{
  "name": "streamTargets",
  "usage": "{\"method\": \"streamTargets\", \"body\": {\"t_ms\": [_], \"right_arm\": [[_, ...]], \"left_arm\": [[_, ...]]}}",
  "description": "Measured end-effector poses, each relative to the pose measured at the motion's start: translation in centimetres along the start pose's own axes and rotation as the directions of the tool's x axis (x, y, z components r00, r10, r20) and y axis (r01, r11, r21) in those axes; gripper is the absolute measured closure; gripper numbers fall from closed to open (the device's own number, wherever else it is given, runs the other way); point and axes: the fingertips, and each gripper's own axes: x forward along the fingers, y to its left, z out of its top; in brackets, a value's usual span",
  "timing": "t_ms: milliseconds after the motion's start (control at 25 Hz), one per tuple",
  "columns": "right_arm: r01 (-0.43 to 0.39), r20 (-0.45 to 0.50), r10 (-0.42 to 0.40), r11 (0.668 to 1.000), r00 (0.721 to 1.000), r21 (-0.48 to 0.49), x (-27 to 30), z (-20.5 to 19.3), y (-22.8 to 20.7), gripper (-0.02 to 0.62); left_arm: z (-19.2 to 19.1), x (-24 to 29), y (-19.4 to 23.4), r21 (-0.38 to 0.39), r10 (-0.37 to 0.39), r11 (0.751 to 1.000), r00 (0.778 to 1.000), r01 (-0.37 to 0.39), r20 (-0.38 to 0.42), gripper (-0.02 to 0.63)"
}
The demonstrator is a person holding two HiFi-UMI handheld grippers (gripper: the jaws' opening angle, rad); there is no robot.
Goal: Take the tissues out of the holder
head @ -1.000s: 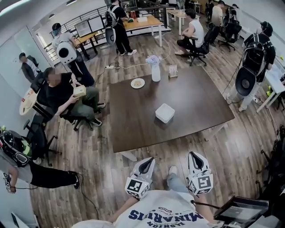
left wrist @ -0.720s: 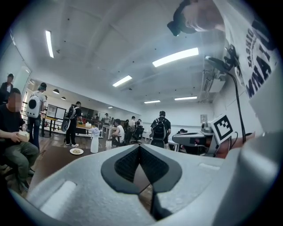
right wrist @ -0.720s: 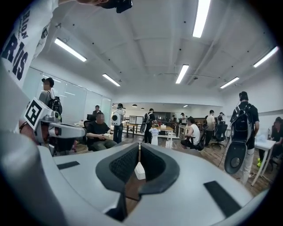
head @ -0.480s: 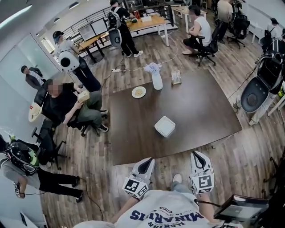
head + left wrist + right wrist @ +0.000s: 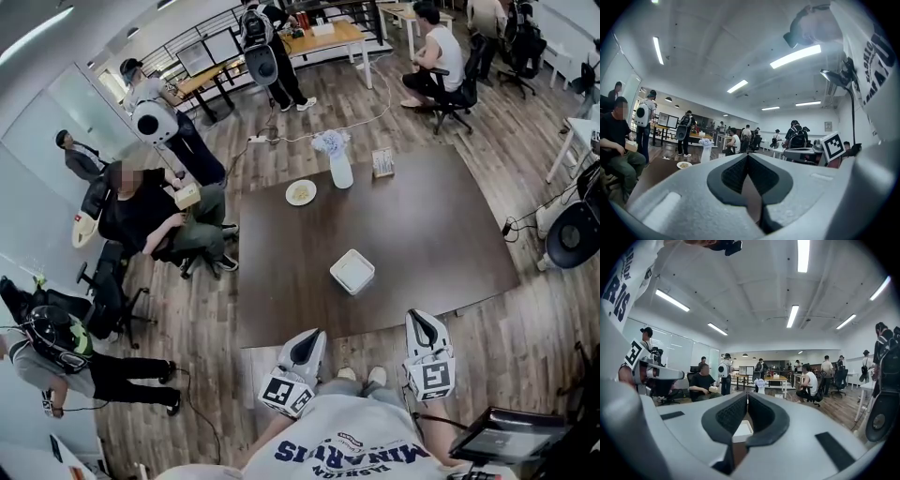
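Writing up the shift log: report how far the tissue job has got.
Done: nothing that shows. In hand: nothing. The left claw and right claw are both shut and empty, held by the person's body, short of the table. Left: everything. What looks like the tissue holder, beside the vase at the far side, looks untouched. It has to be reached and its tissues pulled out.

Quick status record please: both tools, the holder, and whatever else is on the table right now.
left tool: shut, empty, held short of the table's near edge
right tool: shut, empty, also short of the table
holder: upright near the far edge of the table, just right of the vase
tissues: too small to make out
plate: left of the vase
white square container: near the table's middle, closest to the tools
task: not started
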Motion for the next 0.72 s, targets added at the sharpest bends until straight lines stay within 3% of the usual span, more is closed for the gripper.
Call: {"method": "streamTargets", "body": {"t_ms": [280, 720], "right_arm": [[-0.013, -0.017, 0.014, 1.000, 1.000, 0.016, 1.6, 0.9, 1.2, 0.584], [-0.090, -0.041, 0.090, 0.996, 0.995, -0.002, 5.0, 0.9, 3.6, 0.584]], "left_arm": [[0.9, 2.1, 1.0, 0.023, -0.048, 0.999, 0.999, 0.049, -0.007, 0.601], [0.9, 3.0, 2.9, 0.014, -0.038, 0.999, 0.999, 0.038, -0.005, 0.601]]}}
